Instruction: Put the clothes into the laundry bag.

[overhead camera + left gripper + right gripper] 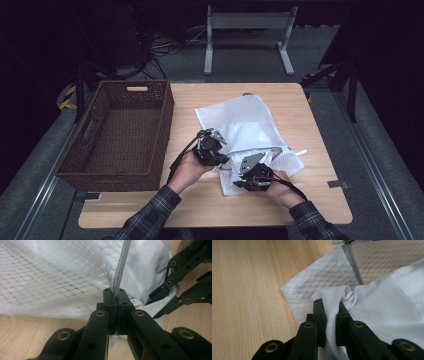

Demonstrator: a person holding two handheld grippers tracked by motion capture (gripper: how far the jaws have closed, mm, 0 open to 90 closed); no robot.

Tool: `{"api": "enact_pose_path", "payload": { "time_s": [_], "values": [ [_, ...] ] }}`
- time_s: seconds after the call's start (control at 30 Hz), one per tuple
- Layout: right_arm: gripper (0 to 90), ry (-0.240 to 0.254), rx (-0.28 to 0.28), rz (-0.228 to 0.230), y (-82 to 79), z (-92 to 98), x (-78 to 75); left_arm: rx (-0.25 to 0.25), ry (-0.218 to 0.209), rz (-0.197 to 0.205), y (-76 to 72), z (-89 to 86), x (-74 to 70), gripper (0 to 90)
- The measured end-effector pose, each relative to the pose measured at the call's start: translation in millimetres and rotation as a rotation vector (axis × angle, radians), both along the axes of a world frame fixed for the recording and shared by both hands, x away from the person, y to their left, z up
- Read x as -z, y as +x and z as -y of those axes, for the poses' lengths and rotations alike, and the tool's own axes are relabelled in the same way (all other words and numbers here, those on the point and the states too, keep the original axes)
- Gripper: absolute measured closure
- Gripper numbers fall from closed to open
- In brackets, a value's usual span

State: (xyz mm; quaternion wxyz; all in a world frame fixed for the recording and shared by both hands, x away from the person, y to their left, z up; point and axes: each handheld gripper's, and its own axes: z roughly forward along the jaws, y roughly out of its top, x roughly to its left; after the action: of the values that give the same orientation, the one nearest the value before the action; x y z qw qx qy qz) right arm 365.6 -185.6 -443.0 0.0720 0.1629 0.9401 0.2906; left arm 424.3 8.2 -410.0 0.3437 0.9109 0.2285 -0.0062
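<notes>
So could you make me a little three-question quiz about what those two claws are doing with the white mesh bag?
1. True or false: the left claw is shut on the grey zipper edge of the mesh bag.
2. What does the right claw grip? A) the wicker basket B) the white cloth C) the table edge
3. On which side of the bag does the wicker basket stand in the high view?

Key
1. True: the jaws pinch the zipper tape.
2. B: a fold of white cloth sits between its jaws.
3. To the left of it, on the wooden table.
</notes>
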Motion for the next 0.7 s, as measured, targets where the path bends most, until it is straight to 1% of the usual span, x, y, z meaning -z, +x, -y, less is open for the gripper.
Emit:
{"api": "enact_pose_path", "payload": {
  "time_s": [0.07,0.2,0.5,0.53,0.57,0.63,0.67,0.7],
  "values": [
    [84.1,0.005,0.012,0.000,1.3,0.3,-0.9,0.002,0.008,-0.001,-0.4,0.3,-0.4,89.1],
    [84.3,0.021,0.043,0.017,5.0,1.0,-3.8,0.014,0.006,0.006,-1.3,1.7,-0.3,89.0],
    [84.6,0.055,0.156,0.040,23.2,5.9,-10.8,0.017,0.012,-0.002,-2.5,3.5,0.3,89.0],
    [84.6,0.055,0.156,0.040,23.2,5.9,-10.8,0.017,0.012,-0.002,-2.5,3.5,0.3,89.0],
    [84.6,0.063,0.186,0.043,27.7,8.2,-11.4,0.018,0.015,0.002,-2.4,3.8,0.4,89.1],
    [84.6,0.065,0.193,0.047,29.2,9.2,-11.5,0.021,0.017,0.001,-2.6,4.5,0.8,89.1],
    [84.6,0.069,0.214,0.050,31.3,10.6,-11.7,0.022,0.016,0.000,-2.8,4.9,1.0,89.0],
    [84.5,0.072,0.224,0.048,33.2,11.5,-11.7,0.023,0.013,-0.001,-3.0,5.4,1.3,89.0]
  ]
}}
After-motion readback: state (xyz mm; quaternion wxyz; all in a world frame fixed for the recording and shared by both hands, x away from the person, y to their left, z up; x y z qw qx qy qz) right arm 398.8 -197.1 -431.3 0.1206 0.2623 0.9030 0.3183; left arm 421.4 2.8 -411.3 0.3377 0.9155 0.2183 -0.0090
